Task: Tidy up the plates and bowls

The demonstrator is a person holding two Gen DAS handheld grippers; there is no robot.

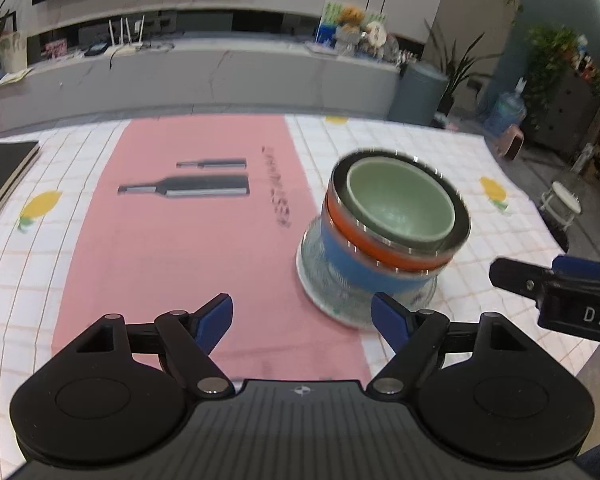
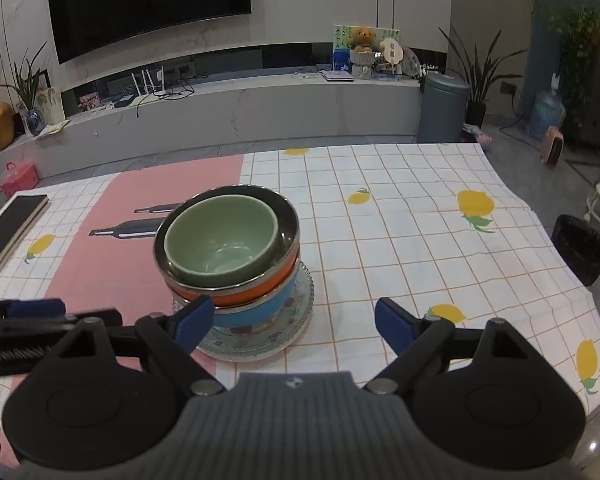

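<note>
Green bowl [image 2: 222, 236] sits nested atop the stack on the glass plate [image 2: 296, 320] (looks done), left gripper [image 1: 302, 320] and right gripper [image 2: 294, 320] both wide, empty, near it; next: just pull clear.

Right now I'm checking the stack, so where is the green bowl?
In both wrist views the green bowl sits on top of the stack, nested inside the steel-rimmed orange bowl, at the pink mat's edge.
</note>
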